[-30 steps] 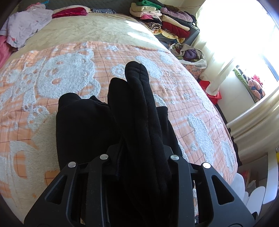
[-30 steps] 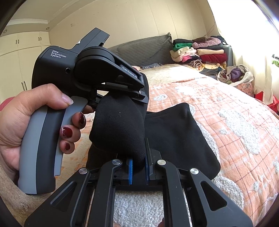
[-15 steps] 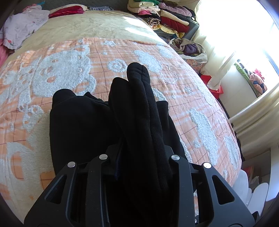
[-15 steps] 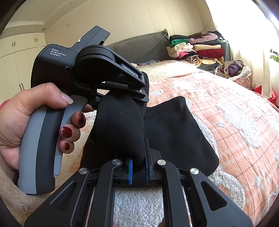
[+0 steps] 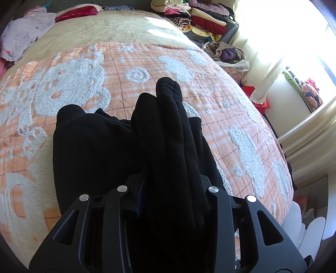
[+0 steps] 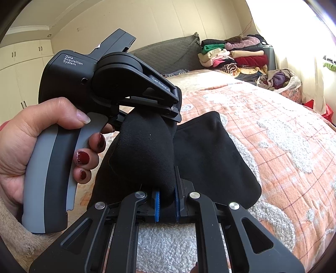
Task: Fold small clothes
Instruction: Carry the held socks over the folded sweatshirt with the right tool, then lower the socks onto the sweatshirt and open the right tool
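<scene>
Left wrist view, left to right. A heap of pale lilac clothing (image 5: pixel 25 37) is seen at the far left edge of the bed, with a red folded item (image 5: pixel 77 13) beside it. The orange checked blanket (image 5: pixel 130 61) with white tufted figures is spread across the bed. A black garment (image 5: pixel 90 151) is laid on the blanket in the near middle; a bunched fold of it rises between the fingers of the left gripper (image 5: pixel 168 189). The jaws are opening at a narrow gap, and the thick fold is still pressed between them. A stack of folded clothes (image 5: pixel 201 19) is piled beyond the bed at upper right, with a bag of clothes (image 5: pixel 229 54) below it by the bright window.

Right wrist view, left to right. A hand (image 6: pixel 27 151) with dark red nails is wrapped round the grey handle of the left gripper (image 6: pixel 147 117), from which the black fold hangs. The right gripper (image 6: pixel 167 197) is clamped narrowly on the lower end of that fold, blue pads (image 6: pixel 157 201) pressed against the cloth. The rest of the black garment (image 6: pixel 210 159) lies flat on the blanket (image 6: pixel 283 147), to the right.
</scene>
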Demonstrator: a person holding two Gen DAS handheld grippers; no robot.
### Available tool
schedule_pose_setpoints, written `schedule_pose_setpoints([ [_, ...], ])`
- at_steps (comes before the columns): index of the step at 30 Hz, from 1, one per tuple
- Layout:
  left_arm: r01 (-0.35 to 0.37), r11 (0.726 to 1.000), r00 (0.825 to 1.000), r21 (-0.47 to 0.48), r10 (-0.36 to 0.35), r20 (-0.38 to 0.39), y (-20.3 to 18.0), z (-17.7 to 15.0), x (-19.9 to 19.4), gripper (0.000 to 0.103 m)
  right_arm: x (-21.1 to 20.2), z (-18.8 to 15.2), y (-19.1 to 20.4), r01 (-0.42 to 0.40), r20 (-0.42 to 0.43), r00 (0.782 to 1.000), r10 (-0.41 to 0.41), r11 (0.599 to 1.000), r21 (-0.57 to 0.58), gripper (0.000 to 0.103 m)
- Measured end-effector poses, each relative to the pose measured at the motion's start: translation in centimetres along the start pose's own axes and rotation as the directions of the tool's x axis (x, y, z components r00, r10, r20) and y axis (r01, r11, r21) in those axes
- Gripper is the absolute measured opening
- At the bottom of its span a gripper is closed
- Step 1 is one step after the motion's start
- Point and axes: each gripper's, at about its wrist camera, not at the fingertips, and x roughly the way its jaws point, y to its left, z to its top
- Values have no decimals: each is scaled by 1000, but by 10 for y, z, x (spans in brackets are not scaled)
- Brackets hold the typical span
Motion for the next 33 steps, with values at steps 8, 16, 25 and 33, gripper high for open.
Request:
schedule_pose_setpoints([
  [8, -5, 1000, 1000, 7, 5, -11, -3, 0, 5, 29, 3, 0, -2, 4, -13, 1000, -4, 1000, 20, 10],
  [16, -19, 1000, 1000, 22, 20, -24, -8, 0, 10, 32, 6, -1, -8, 4, -26, 1000, -2, 999, 53, 10],
  [25, -36, 999, 999, 37, 37, -34, -13, -1, 15, 36, 10, -2, -14, 3, -46, 999, 1, 996, 89, 11],
  [33, -39, 998, 998, 39, 40, -39, -15, 0, 17, 41, 13, -2, -25, -13, -68, 997, 24, 987, 158, 21],
])
